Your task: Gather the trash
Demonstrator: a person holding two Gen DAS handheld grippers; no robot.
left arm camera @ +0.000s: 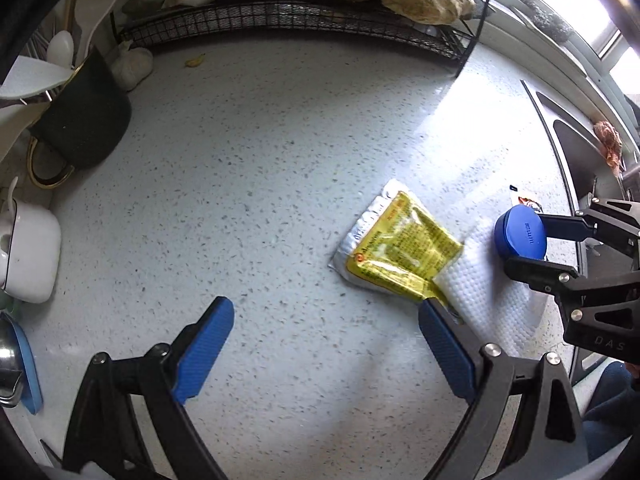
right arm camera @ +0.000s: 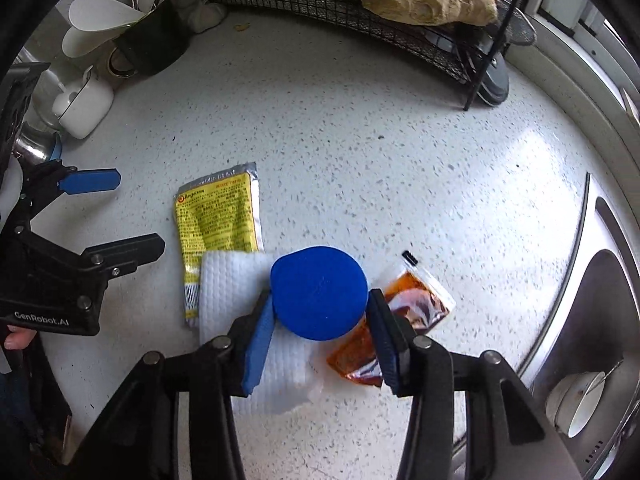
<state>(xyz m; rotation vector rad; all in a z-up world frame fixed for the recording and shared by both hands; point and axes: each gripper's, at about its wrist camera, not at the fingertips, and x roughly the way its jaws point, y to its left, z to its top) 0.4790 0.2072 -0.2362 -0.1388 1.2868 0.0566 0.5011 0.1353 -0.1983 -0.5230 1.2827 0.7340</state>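
Gripping the blue lid (right arm camera: 319,292) over the paper towel (right arm camera: 228,280) at 6 o'clock, the right gripper (right arm camera: 320,320) needed lifting next, while the left gripper (left arm camera: 320,344) stood open beside the yellow packet (left arm camera: 400,248).

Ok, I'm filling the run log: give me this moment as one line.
phase: grasp | right gripper: jaws shut on blue lid | left gripper: open, empty | on counter: yellow packet, paper towel, sauce sachet

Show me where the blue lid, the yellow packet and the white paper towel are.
blue lid (right arm camera: 319,298), right wrist view, middle of its top.
yellow packet (right arm camera: 218,218), right wrist view, printed face.
white paper towel (right arm camera: 228,288), right wrist view, bare left part.
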